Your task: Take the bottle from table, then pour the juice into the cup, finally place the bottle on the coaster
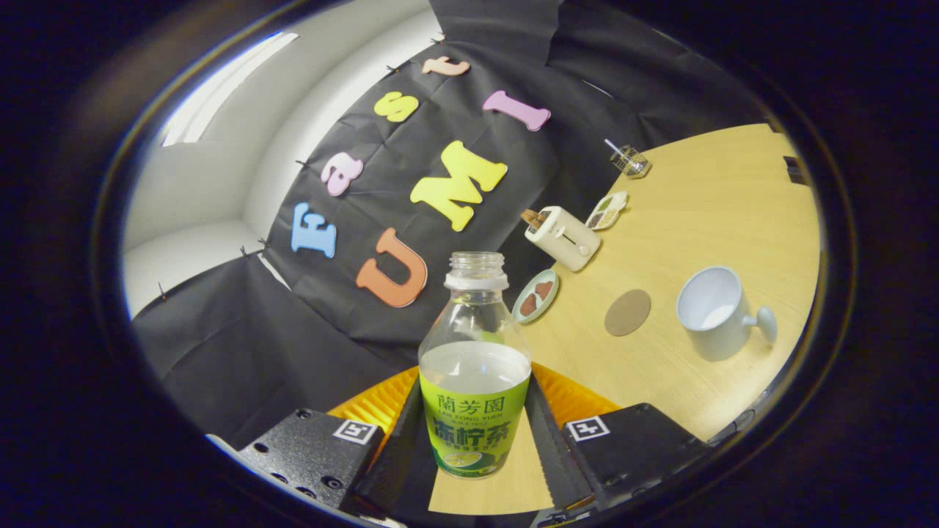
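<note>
An uncapped clear bottle (475, 374) with a green label and pale juice stands between my two fingers, and my gripper (475, 429) is shut on the bottle at label height. The whole view is tilted, so the wooden table (704, 213) slopes away beyond the fingers. A white cup (715, 302) with a handle sits on the table ahead, its inside pale. A round brown coaster (628, 312) lies flat between the bottle and the cup.
A white toaster (563, 236) with toast stands beyond the coaster. A small plate (536, 295) with brown pieces lies near it, a tray of snacks (607, 210) behind, and a small glass holder (631, 160) farther back against the black cloth wall.
</note>
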